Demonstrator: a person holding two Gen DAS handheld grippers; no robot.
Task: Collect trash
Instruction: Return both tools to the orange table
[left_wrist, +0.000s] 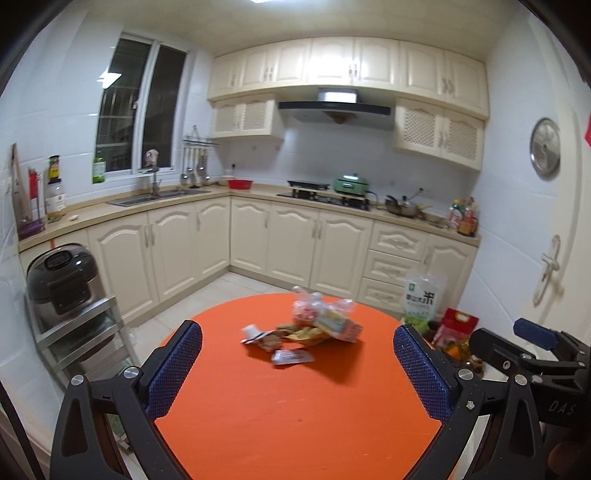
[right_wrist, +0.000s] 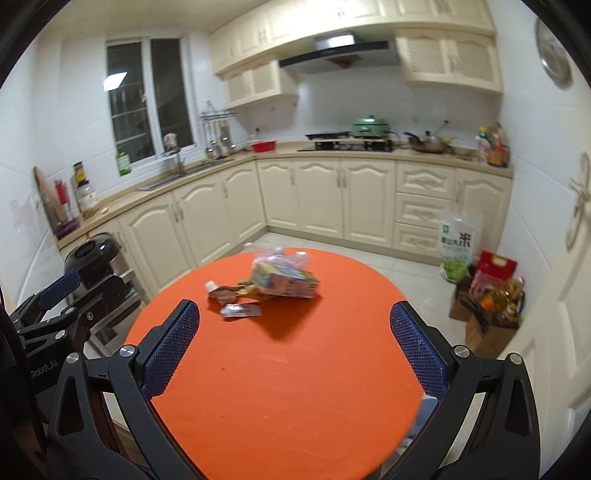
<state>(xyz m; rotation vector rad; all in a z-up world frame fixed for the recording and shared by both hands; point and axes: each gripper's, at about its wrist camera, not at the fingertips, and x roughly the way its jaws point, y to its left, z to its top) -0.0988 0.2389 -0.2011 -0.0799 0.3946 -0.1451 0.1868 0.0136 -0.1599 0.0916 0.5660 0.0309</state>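
Observation:
A small heap of trash lies toward the far side of a round orange table: a clear plastic bag, a printed carton, crumpled wrappers and a flat silver wrapper nearest me. My left gripper stands open above the table's near part, short of the heap, nothing between its blue pads. My right gripper is open too, held over the near half. Each gripper shows at the edge of the other's view.
A black rice cooker sits on a metal rack left of the table. A rice bag, a red package and a box of bottles stand on the floor at the right by a white door. Cream cabinets line the far walls.

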